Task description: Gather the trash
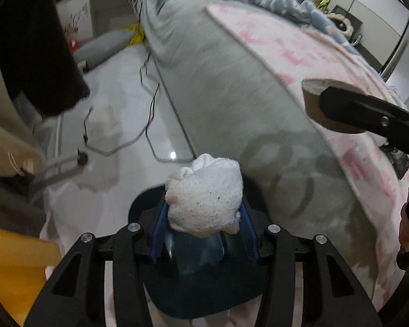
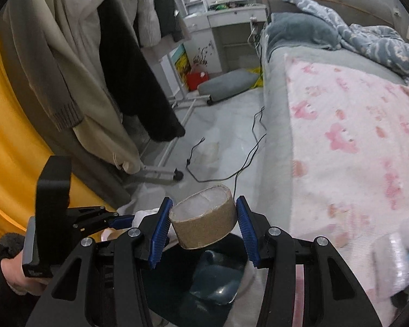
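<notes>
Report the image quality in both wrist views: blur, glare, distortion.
Left wrist view: motion blur smears the bed, a glare spot shines on the floor, the white wad stays sharp. Right wrist view: fisheye bending, dark corners, the cardboard ring crisp.

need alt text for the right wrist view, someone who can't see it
The right gripper holds a brown cardboard tape core between its blue fingers above a dark bin. Beyond lie a pink-patterned bed, floor cables and hanging coats.
</notes>
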{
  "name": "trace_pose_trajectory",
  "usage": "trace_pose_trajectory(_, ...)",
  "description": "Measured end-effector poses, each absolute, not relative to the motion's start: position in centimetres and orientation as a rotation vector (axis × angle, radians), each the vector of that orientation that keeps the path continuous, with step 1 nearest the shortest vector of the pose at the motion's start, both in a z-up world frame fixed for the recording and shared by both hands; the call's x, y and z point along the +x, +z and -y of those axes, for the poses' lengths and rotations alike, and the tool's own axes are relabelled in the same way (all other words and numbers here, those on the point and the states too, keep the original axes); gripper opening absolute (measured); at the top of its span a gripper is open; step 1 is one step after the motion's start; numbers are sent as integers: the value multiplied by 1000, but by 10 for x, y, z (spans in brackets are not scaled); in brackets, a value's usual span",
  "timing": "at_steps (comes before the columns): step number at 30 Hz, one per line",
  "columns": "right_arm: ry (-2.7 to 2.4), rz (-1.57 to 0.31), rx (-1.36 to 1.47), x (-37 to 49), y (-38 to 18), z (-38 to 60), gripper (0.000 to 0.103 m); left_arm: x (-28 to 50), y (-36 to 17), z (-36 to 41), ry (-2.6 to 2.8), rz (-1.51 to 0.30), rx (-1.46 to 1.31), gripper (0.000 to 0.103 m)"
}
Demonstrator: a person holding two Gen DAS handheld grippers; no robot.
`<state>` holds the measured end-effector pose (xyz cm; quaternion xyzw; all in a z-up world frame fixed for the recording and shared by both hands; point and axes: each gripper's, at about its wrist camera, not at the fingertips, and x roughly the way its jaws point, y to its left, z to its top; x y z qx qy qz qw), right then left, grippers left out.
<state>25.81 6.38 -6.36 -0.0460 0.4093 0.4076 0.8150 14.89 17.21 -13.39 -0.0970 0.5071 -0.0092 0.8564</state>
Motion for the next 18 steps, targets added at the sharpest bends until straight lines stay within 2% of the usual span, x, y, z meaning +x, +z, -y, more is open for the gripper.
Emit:
trace_pose_trajectory(6, 900, -916, -150, 251, -79, -87, 49, 145, -162, -188, -37, -1207, -244, 60)
trace_pose_trajectory(10, 899, -956, -175, 250, -93, -100, 49, 139, -165, -193, -49, -1230, -237, 75)
trace_pose_trajectory(13, 895, -988, -189, 249, -104, -106, 49, 136, -163, -200, -43, -1221, -248, 80)
trace_pose_trajectory(18, 873, -1026, -218, 250, -118, -113, 49, 132, -152, -213, -12, -1183, -256, 81)
